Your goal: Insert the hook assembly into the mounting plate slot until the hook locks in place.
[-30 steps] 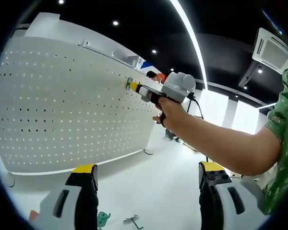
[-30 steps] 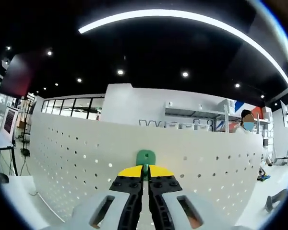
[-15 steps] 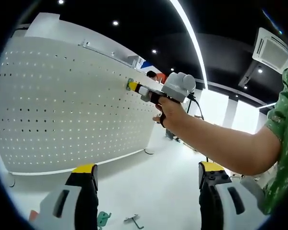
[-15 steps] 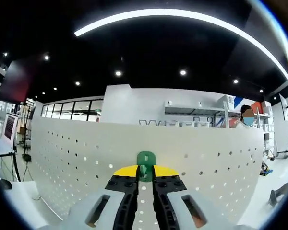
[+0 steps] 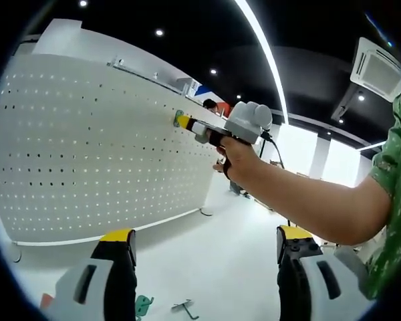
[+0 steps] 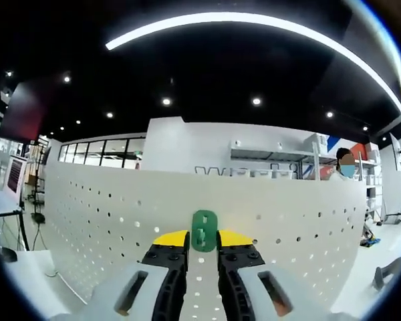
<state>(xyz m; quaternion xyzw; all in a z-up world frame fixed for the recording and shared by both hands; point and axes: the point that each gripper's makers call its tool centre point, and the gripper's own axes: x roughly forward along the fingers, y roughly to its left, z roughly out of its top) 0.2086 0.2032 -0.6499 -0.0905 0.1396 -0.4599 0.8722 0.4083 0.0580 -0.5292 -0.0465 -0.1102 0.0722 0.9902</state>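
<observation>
Facing the white pegboard (image 6: 107,221), the right gripper (image 6: 202,242) has its yellow-tipped jaws parted a little, one on each side of the green hook plate (image 6: 204,231) that sits flat against the board; whether the tips touch the plate cannot be told; in the left gripper view the same right gripper (image 5: 187,123) reaches to the pegboard (image 5: 87,147) near its upper edge, held in a person's hand (image 5: 235,158), with the green hook plate (image 5: 178,118) a small spot at its tip; the left gripper (image 5: 204,249) hangs back from the board with its jaws wide apart and nothing between them; below it, on the white table (image 5: 214,261), lie a spare green plate (image 5: 143,306) and, just beside it, a metal hook (image 5: 185,309); a green patterned sleeve (image 5: 394,174) shows at the edge.
</observation>
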